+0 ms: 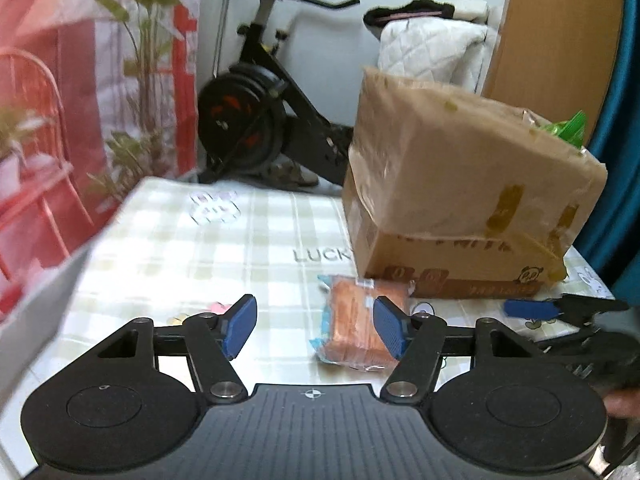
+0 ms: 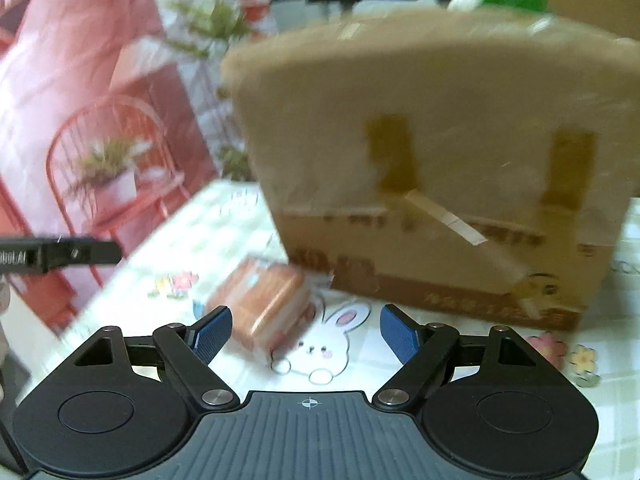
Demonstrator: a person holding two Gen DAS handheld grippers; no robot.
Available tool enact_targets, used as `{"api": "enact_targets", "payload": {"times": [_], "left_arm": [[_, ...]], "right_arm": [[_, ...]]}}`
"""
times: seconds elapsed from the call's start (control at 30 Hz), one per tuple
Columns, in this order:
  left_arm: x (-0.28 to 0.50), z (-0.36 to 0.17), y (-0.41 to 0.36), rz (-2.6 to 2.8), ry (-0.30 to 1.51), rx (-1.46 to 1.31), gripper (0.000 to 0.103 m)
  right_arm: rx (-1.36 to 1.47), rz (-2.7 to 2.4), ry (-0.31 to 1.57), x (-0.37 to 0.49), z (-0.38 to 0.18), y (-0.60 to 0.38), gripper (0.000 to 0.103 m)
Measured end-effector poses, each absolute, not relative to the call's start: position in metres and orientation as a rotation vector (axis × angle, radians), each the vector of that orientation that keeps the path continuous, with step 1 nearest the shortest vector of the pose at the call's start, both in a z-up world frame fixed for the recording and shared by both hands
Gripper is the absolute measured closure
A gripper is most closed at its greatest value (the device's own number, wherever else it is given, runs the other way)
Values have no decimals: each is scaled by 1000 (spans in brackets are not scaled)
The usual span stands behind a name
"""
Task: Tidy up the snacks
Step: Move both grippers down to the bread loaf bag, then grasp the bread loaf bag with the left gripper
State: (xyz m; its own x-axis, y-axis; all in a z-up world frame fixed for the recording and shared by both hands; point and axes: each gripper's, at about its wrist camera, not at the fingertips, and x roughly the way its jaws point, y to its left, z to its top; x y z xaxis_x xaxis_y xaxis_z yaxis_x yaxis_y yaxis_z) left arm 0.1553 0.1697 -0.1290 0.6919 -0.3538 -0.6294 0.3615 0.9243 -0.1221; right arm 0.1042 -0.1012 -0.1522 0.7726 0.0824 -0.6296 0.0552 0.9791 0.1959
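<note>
A: Where's the snack?

B: A wrapped orange snack pack point(image 1: 358, 322) lies flat on the checked tablecloth point(image 1: 200, 252), just in front of the cardboard box point(image 1: 460, 200). The right wrist view shows it point(image 2: 266, 306) near a printed rabbit point(image 2: 332, 346).

A: What's in the box?

B: Its flaps stand up, taped, wrapped in clear film. Something green point(image 1: 568, 128) pokes above the far rim; the rest is hidden.

A: The grippers?

B: The left gripper point(image 1: 314, 326) is spread wide, holding nothing, its right pad overlapping the pack's edge in view. The right gripper point(image 2: 306, 334) is also wide apart and empty, above the rabbit.

A: Behind?

B: An exercise bike point(image 1: 256, 96).
</note>
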Motion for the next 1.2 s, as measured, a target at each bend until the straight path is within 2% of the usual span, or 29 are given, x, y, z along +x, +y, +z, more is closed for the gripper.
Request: {"api": "enact_targets", "payload": {"times": [0.33, 0.63, 0.67, 0.7, 0.77, 1.2], "left_arm": [[192, -181, 154, -508, 796, -77, 38], [213, -206, 143, -542, 853, -116, 38], [214, -209, 142, -552, 858, -119, 41], [213, -210, 141, -564, 860, -123, 47], [211, -210, 137, -585, 863, -122, 49], [175, -194, 115, -598, 840, -29, 54]], "right_arm": [[-10, 117, 794, 147, -184, -55, 30], [-28, 164, 823, 164, -196, -45, 37], [-23, 172, 827, 164, -197, -45, 40], [-17, 180, 828, 163, -198, -47, 42], [-3, 202, 827, 162, -200, -48, 51], [41, 201, 801, 132, -192, -66, 58]]}}
